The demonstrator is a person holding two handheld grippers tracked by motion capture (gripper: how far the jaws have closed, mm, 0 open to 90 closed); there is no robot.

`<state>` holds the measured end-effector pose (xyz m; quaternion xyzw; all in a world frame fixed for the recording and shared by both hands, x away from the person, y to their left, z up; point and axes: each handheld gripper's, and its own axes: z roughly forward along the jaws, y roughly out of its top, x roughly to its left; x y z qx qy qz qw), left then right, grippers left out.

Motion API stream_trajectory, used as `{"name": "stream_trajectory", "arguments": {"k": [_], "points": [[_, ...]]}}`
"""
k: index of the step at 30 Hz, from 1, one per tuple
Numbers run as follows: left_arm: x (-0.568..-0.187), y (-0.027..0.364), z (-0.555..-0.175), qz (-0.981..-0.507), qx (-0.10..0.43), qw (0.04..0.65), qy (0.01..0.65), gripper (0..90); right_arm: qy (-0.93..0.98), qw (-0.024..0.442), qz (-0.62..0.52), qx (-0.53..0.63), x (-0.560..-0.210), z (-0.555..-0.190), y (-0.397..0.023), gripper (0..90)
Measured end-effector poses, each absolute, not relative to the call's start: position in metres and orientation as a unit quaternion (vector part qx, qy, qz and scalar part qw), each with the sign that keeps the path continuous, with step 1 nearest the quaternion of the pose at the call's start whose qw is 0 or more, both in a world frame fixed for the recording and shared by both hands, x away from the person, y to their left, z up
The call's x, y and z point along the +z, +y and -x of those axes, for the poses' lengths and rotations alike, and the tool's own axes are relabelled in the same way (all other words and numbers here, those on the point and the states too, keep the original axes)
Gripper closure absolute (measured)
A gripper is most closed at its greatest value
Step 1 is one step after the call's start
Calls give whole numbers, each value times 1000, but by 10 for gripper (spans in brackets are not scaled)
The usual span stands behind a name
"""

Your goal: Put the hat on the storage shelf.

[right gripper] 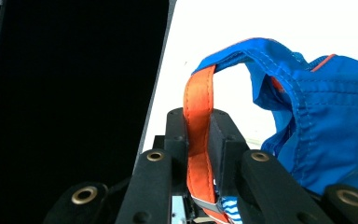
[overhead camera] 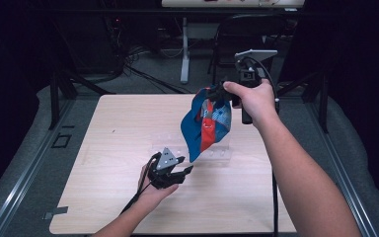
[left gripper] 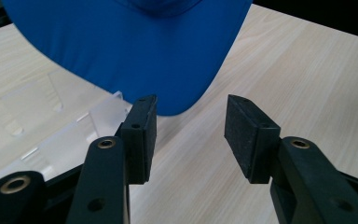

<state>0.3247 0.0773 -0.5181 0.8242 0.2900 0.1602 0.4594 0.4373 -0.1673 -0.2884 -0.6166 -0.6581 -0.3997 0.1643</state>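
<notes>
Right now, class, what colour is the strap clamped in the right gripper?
Orange strap, clearest in the right gripper view.

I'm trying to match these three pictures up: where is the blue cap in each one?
High view: the blue cap hangs right of centre above the table.
Left gripper view: its brim fills the top, beyond the open jaws.
Right gripper view: at the right, hung by its orange strap clamped between the jaws.
Shared landmark: the orange strap, also seen from above.
</notes>
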Motion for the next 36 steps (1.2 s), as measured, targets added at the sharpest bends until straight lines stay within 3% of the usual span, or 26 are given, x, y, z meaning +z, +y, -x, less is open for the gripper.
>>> {"name": "stream_trajectory", "arguments": {"k": [11,22,36], "points": [[-523,70,-331,-822,155,462,295,629,-658,167,616,-399,-290,-437,-167,793],[-516,80,-331,-817,171,465,294,801,-658,165,614,-404,-286,-435,-170,792],[-517,89,-339,-816,169,460,308,854,-657,167,614,-403,-290,-436,-168,792]]}}
